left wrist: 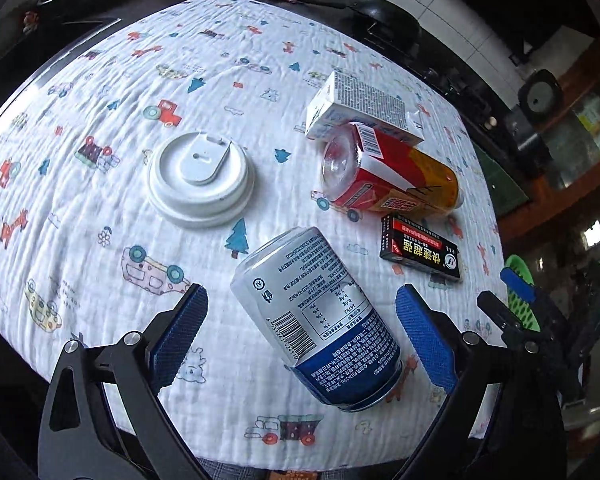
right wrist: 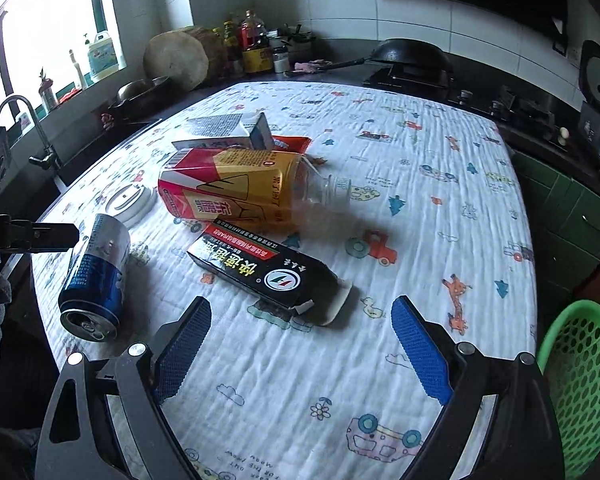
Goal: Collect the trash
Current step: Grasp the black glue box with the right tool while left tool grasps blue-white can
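A silver and blue can (left wrist: pixel 316 320) lies on its side on the printed tablecloth (left wrist: pixel 100 120). My left gripper (left wrist: pixel 302 292) is open and straddles it, with both blue pads clear of its sides. In the right wrist view the can (right wrist: pixel 94 280) lies at the left, its opened top toward the camera. My right gripper (right wrist: pixel 300 304) is open just short of a black cardboard box (right wrist: pixel 260 264) whose end flap is torn open. Behind the box lie a plastic bottle with a red and yellow label (right wrist: pixel 236 188), a white carton (right wrist: pixel 228 128) and a white cup lid (right wrist: pixel 130 200).
A green perforated basket (right wrist: pixel 584 380) stands off the table's right edge. A red wrapper (right wrist: pixel 292 144) lies beside the carton. Behind the table a counter holds a wok (right wrist: pixel 408 56), a stove, bottles and a sink tap (right wrist: pixel 20 112).
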### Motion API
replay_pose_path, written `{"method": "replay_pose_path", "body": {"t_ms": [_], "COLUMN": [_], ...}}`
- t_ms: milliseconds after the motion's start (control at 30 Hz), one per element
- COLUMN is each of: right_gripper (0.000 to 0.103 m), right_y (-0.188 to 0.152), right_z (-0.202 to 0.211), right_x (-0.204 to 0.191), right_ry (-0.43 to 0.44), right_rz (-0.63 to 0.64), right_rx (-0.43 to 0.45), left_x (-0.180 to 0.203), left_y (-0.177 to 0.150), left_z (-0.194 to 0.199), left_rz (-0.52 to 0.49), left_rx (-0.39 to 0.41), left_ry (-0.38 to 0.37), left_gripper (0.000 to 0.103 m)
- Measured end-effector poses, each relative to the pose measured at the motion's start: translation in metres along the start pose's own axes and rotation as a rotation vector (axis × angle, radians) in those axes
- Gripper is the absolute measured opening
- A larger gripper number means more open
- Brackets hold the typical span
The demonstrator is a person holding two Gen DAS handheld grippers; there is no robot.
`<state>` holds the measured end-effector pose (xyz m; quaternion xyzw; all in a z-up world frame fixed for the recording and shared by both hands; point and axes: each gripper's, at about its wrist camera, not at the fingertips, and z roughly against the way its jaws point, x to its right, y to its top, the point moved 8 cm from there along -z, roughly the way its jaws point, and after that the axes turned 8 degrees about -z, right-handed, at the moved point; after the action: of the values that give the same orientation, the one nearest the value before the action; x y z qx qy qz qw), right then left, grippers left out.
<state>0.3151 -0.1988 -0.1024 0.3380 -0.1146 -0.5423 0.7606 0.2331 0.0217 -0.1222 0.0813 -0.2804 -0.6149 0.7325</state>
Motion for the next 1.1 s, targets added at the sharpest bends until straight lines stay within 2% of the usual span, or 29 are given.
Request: {"method": "replay_pose_path", "body": {"t_ms": [133,533,733,867,1100], "right_gripper": [0.088,0.088,0.088,0.088,0.086], "right_y": [0.004,0.017,0.009,-0.004,-0.001], "right_z": [-0.020,-0.078,-0.081,-0.076,-0.082], "right_x": [-0.011,-0.031,-0.046,-0.058,-0.062], "right_ry": [0.042,0.129,0.153,0.160,0.122], "right_rz": [0.072,0.166,0.200,0.238,0.239], "right_rx": [-0.042,-0.139,-0.167,-0.185,-0.166], "left_x": [-0.004,0.003,0.010,0.011,0.011], "left_y": [-0.008,-0.011,-0.005,-0.004,-0.005], "left_z": [-0.011,-0.028,-0.026,-0.025,-0.025], "left_rz": [0.076,0.086,0.026,0.013,0.014], "left_rx": [-0.022,-0.063,-0.040,-0.039,-0.041], "left_ry": [-0.019,-0.044,-0.034,-0.039,-0.046], "left_gripper": [0.095,0.095,0.092,0.082,0.082]}}
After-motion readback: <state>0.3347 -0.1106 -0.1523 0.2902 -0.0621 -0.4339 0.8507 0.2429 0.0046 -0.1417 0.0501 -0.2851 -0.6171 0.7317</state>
